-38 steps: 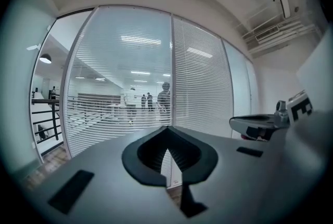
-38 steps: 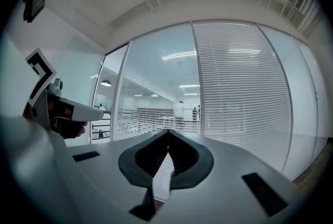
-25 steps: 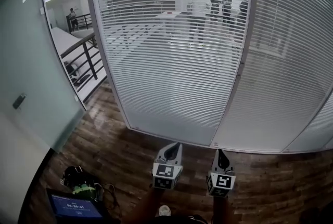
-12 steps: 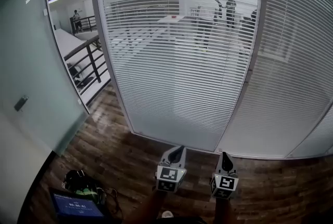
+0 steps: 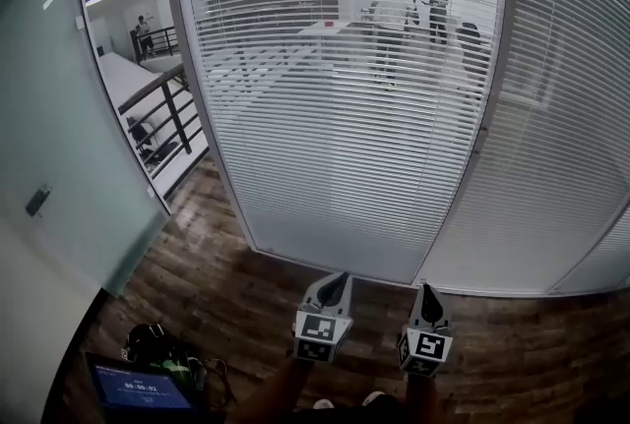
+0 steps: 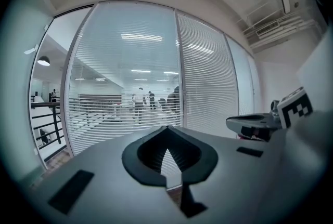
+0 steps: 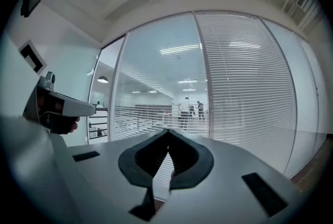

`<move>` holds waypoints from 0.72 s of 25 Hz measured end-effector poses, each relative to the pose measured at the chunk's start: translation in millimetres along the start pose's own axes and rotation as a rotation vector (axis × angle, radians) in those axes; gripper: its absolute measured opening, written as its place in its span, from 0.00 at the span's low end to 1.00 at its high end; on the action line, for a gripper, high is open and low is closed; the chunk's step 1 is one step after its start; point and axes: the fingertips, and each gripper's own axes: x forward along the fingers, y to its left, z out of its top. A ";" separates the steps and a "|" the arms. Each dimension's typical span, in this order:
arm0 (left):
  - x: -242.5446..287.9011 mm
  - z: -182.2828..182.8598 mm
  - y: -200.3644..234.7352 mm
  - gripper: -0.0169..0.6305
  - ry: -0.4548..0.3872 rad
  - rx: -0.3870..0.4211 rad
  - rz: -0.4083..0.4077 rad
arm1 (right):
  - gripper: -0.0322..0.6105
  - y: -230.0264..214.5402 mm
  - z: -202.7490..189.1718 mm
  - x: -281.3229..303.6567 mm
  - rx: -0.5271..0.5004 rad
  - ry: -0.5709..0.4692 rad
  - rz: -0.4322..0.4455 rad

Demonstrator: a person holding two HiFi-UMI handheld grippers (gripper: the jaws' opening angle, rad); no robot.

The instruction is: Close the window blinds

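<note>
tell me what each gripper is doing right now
left gripper: jaws closed, holding nothing
right gripper: jaws closed, holding nothing

Nothing can be read for certain. The screen (image 5: 138, 391) at the head view's lower left shows pale digits, too small to read. The cubes (image 5: 316, 336) on the left gripper (image 5: 333, 280) and right gripper (image 5: 424, 292) bear only black-and-white square patterns.
</note>
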 end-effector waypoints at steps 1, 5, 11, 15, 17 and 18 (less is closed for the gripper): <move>4.4 -1.8 0.5 0.02 0.003 -0.004 0.002 | 0.05 -1.8 -1.1 3.1 -0.001 0.003 0.001; 22.9 -5.2 0.3 0.02 0.030 -0.033 0.011 | 0.05 -6.8 0.4 19.7 -0.014 0.026 0.017; 56.1 -2.0 2.3 0.01 0.038 -0.033 0.018 | 0.05 -20.0 -3.7 53.3 -0.029 0.023 0.055; 75.7 -2.6 4.6 0.02 0.033 -0.038 0.034 | 0.05 -30.4 -3.8 72.2 -0.023 0.028 0.055; 82.5 2.7 3.4 0.01 0.026 -0.050 0.033 | 0.05 -35.9 -3.1 78.7 -0.019 0.036 0.052; 84.9 4.7 3.1 0.01 0.031 -0.047 0.033 | 0.05 -38.2 -1.2 81.1 -0.020 0.033 0.051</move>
